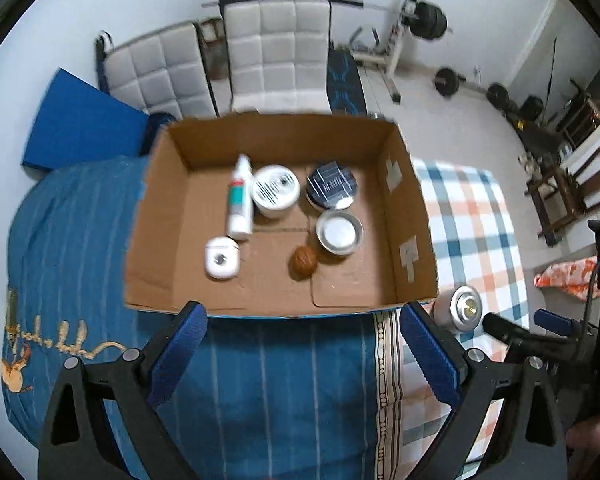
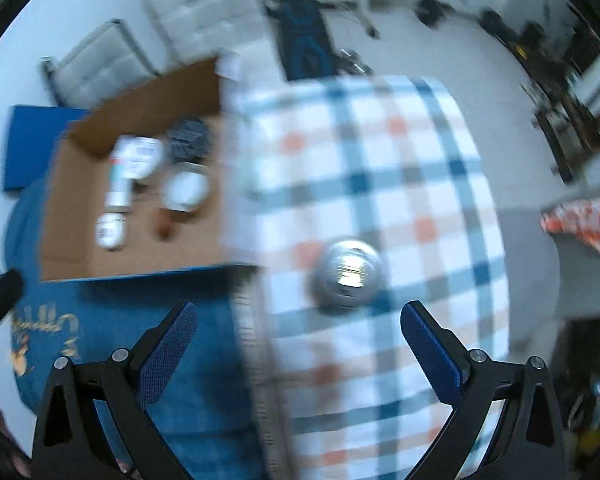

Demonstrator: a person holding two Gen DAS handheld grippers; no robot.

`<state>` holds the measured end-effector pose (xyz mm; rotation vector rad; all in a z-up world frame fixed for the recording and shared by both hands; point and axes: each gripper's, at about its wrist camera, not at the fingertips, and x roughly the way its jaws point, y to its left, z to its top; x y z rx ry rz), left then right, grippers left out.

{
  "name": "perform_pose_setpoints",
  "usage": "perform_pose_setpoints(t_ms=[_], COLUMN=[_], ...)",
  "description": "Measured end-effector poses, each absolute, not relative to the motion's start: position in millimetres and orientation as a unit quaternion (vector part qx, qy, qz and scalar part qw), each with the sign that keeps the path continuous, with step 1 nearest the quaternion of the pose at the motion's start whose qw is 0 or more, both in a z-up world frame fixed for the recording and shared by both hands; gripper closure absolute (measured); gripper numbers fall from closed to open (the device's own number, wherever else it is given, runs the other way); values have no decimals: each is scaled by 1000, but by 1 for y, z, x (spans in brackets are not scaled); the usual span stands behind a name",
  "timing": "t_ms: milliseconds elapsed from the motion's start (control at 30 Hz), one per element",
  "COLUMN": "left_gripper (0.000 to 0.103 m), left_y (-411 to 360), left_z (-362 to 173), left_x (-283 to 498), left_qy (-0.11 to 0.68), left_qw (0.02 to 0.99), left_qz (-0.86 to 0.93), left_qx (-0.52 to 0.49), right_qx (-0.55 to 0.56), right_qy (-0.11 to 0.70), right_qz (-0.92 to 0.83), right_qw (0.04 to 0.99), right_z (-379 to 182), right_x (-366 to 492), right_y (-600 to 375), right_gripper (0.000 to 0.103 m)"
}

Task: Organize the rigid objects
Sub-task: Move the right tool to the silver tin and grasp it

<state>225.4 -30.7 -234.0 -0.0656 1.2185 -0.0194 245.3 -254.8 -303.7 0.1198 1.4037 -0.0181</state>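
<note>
An open cardboard box (image 1: 168, 216) lies on a blue bedspread. Inside it are a white tube (image 1: 240, 200), a white jar (image 1: 276, 190), a dark-lidded jar (image 1: 331, 186), a silver tin (image 1: 339, 233), a white round case (image 1: 221, 258) and a brown ball (image 1: 303, 262). A silver-capped canister (image 1: 462, 308) stands outside the box on the checked cloth. My left gripper (image 1: 300, 320) is open and empty, just in front of the box's near wall. My right gripper (image 2: 300, 320) is open above the checked cloth, with the canister (image 2: 348, 270) a little ahead between its fingers. That view is blurred.
A checked cloth (image 1: 472, 216) covers the bed's right half. Two white padded chairs (image 1: 276, 52) and a blue mat (image 1: 80, 120) stand behind the box. Weight equipment (image 1: 416, 20) and wooden chairs (image 1: 572, 192) fill the floor at right. An orange patterned cloth (image 2: 584, 220) lies far right.
</note>
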Motion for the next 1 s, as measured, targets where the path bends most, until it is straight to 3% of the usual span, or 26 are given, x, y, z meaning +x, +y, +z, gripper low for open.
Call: perform_pose_setpoints(t_ms=[233, 467, 500, 600, 1000], left_gripper=[4, 4, 4, 4, 4], left_y=[-47, -37, -35, -30, -15], left_z=[-292, -313, -315, -318, -324], left_x=[250, 266, 268, 271, 274], left_qy=[610, 622, 622, 626, 629], left_qw=[792, 782, 783, 779, 776], left_qz=[5, 18, 20, 22, 24], left_qx=[-23, -27, -25, -24, -29], right_qx=[78, 75, 70, 67, 45], right_qy=[697, 725, 728, 738, 731], right_qz=[-45, -38, -37, -31, -49], right_qw=[712, 683, 681, 671, 679], right_z=[-392, -446, -449, -462, -467], right_x=[269, 289, 291, 294, 305], right_y=[-304, -297, -294, -287, -286], right_gripper=[0, 1, 5, 27, 29])
